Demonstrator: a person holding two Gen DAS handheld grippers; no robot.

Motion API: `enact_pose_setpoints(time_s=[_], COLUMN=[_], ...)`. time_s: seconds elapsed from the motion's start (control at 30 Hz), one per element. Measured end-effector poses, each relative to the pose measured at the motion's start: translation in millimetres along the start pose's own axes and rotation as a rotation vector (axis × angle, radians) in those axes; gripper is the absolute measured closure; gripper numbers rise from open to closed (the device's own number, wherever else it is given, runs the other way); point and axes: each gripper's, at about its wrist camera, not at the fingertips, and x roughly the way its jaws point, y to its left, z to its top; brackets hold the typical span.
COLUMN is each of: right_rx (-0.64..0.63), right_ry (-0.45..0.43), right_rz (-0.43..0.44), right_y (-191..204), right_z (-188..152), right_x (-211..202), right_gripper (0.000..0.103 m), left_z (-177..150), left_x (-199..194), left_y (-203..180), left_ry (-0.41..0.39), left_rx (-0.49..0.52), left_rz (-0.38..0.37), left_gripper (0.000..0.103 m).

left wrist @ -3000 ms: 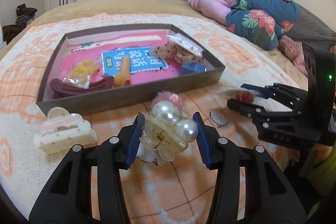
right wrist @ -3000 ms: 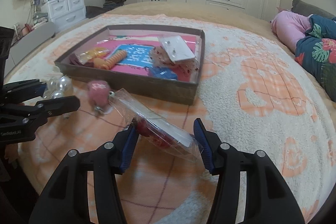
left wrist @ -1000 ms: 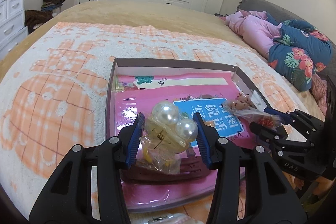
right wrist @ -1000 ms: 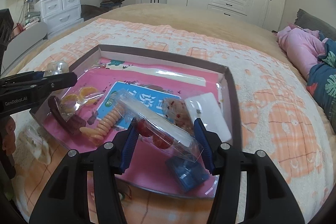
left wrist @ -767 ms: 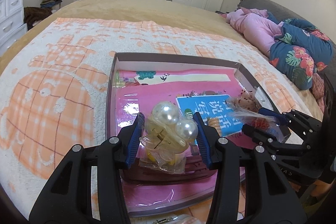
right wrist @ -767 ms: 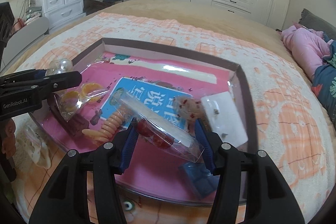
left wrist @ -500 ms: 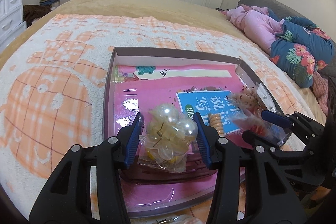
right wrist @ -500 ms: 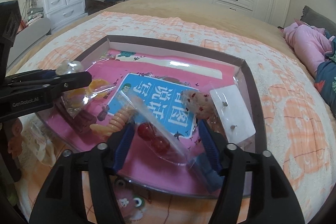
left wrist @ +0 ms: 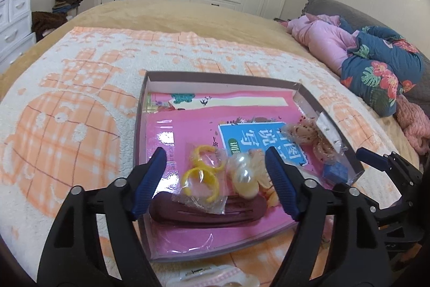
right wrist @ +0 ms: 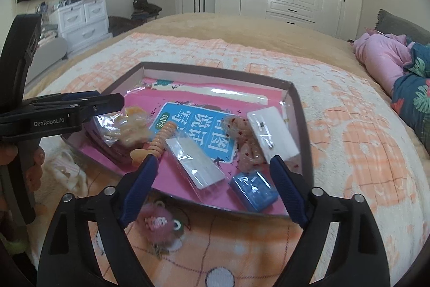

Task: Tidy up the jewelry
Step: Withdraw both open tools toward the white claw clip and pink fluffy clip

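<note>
1. Left wrist view: my left gripper [left wrist: 213, 179] has just been opening; its blue ribbed pads now stand wide with nothing pressed between them. The pearl clip [left wrist: 243, 175], clamped there half a second ago, now lies in the box [left wrist: 141, 125] at about 6 o'clock, glossy and clear, just beside a crinkly bag of yellow rings [left wrist: 201, 179] and against a smooth maroon barrette [left wrist: 209, 209].

2. Same view: the box is a shallow grey card tray lined with shiny pink film and a blue label. It sits on a fleecy orange-and-white blanket [left wrist: 67, 125]. My right gripper [left wrist: 376, 174] shows at 3 o'clock.

3. Right wrist view: my right gripper [right wrist: 213, 179] has also just been opening; the jaws are spread and grip nothing. The cellophane packet [right wrist: 194, 160], pinched a second ago, now lies flat in the box [right wrist: 301, 125] between the pads, near a blue block [right wrist: 254, 190].

4. Same view: a ridged orange spiral [right wrist: 161, 139] lies at 11 o'clock of the packet. A fuzzy pink pompom [right wrist: 156, 222] rests on the blanket outside the near wall. The left gripper [right wrist: 107, 101] reaches in at 9 o'clock.
</note>
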Motion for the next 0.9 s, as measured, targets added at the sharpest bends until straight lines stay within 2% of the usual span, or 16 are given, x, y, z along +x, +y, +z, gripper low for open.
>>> enact_pose_setpoints(time_s=[0.17, 0.33, 0.57, 0.9], right_rx=[0.017, 0.035, 0.008, -0.051], right_ry=[-0.027, -0.046, -0.063, -0.089], right_rz=[-0.009, -0.011, -0.007, 0.009], right_y=[-6.7, -11.3, -7.8, 9.7], right_z=[-6.3, -14.5, -23.6, -28.7], right_x=[-17.3, -32.2, -50.3, -68.2], right_gripper=[0.019, 0.017, 0.016, 0.014], left_z=[0.1, -4.1, -15.5, -36.0], left_x=[-20.4, -40.8, -64.1, -83.5], left_y=[-1.5, -5.1, -8.1, -7.3], left_ry=[-0.045, -0.075, -0.1, -0.087], left_rx=[-0.012, -0.018, -0.016, 0.006], left_rz=[0.008, 0.018, 0.035, 0.066], left_gripper=[0.02, 0.012, 0.012, 0.012])
